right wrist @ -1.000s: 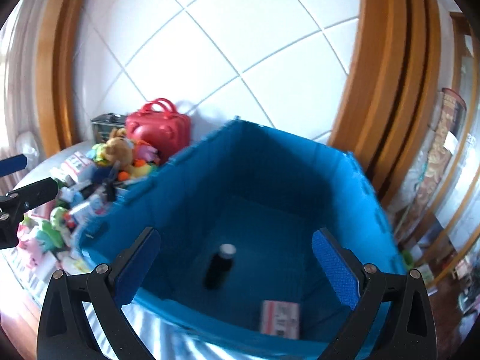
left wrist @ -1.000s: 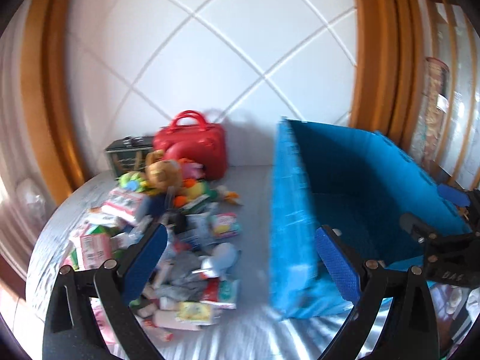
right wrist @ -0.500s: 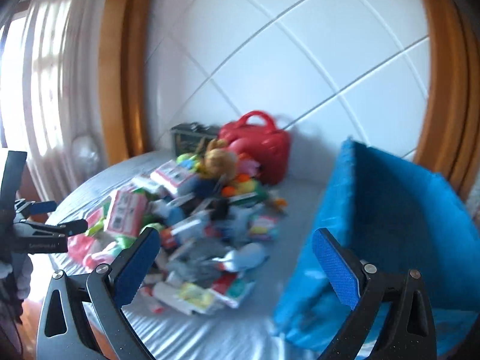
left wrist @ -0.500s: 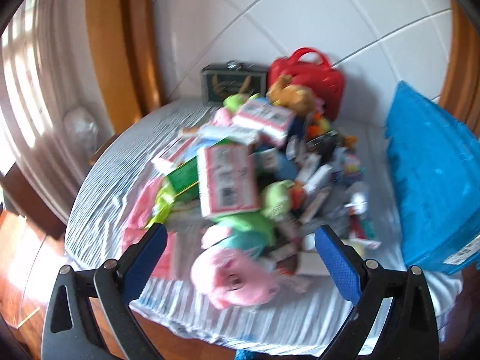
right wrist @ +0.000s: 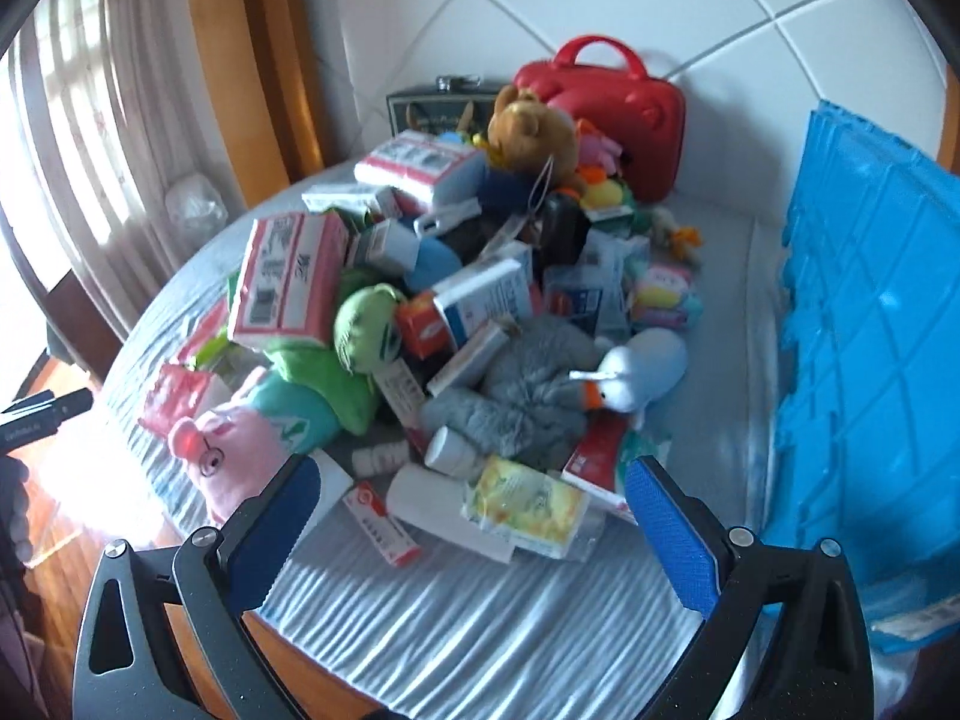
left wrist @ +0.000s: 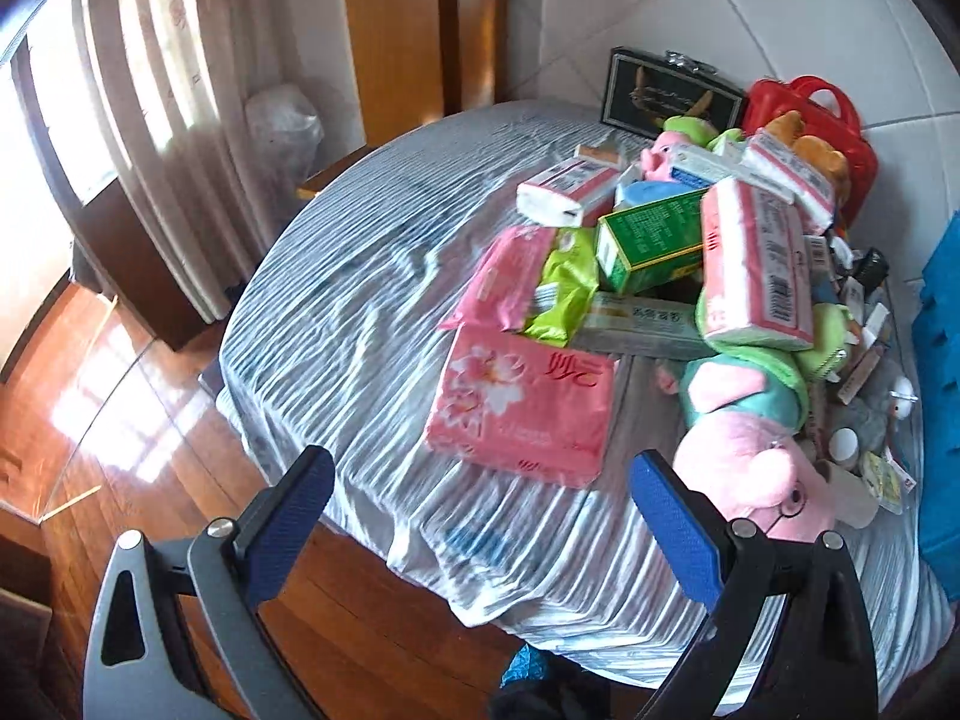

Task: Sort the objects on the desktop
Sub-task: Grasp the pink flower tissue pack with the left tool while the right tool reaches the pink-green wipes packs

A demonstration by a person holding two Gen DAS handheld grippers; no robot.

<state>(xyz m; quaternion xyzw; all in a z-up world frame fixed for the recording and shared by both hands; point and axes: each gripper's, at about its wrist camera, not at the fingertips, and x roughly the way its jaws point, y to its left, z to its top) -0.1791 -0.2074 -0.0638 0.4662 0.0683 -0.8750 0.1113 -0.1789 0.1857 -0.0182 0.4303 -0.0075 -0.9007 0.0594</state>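
Grippers spread wide and empty over a cluttered round table (left wrist: 372, 276): the left gripper (left wrist: 480, 516) hangs past the table's near edge, its blue-padded fingers (left wrist: 672, 522) apart, with a pink tissue pack (left wrist: 522, 402) lying just beyond them on the striped cloth. To that pack's right sits a pink pig plush (left wrist: 750, 468), close to the right-hand finger. The right gripper (right wrist: 468, 516), likewise parted and gripping nothing, points at the heap of objects (right wrist: 468, 312) from the table's front edge; a yellow-green packet (right wrist: 528, 504) and a white bottle (right wrist: 420, 492) lie nearest its fingers. Farther in, a grey plush (right wrist: 528, 384) touches a white goose toy (right wrist: 642, 372), and a brown teddy bear (right wrist: 534, 132) tops the pile in front of a red case (right wrist: 612, 102). A blue bin (right wrist: 870, 336) stands at the table's right side, well apart from both grippers.
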